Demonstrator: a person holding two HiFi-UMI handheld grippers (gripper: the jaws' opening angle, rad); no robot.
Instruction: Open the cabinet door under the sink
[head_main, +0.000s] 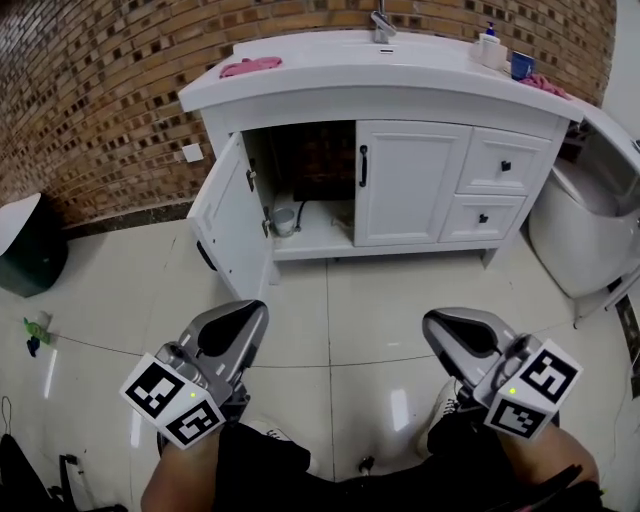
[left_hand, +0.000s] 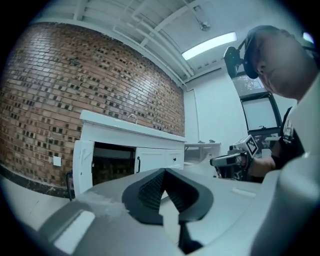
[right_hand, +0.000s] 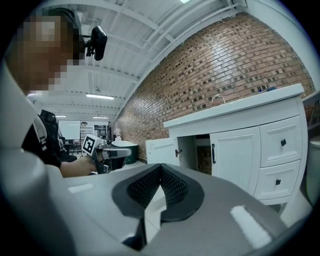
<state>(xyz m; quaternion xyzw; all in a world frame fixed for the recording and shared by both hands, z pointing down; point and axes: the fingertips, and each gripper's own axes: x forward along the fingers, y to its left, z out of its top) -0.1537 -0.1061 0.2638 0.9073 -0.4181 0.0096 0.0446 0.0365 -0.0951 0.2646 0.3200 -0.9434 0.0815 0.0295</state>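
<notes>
The white sink cabinet (head_main: 380, 95) stands ahead against the brick wall. Its left door (head_main: 228, 215) is swung wide open toward me, showing a dark inside with a pipe and a small metal pot (head_main: 285, 220). The right door (head_main: 410, 180) with a black handle is closed. My left gripper (head_main: 248, 312) and right gripper (head_main: 440, 325) are held low near my body, well short of the cabinet. Both are shut with nothing between the jaws. The open door (left_hand: 82, 167) also shows in the left gripper view beyond the left gripper (left_hand: 164, 170), and the door (right_hand: 162, 151) shows beyond the right gripper (right_hand: 161, 166).
Two drawers (head_main: 503, 165) sit right of the closed door. On the counter lie a pink cloth (head_main: 250, 66), a soap bottle (head_main: 489, 48) and a blue cup (head_main: 521, 65). A white tub (head_main: 590, 230) stands at the right, a dark bin (head_main: 30, 245) at the left.
</notes>
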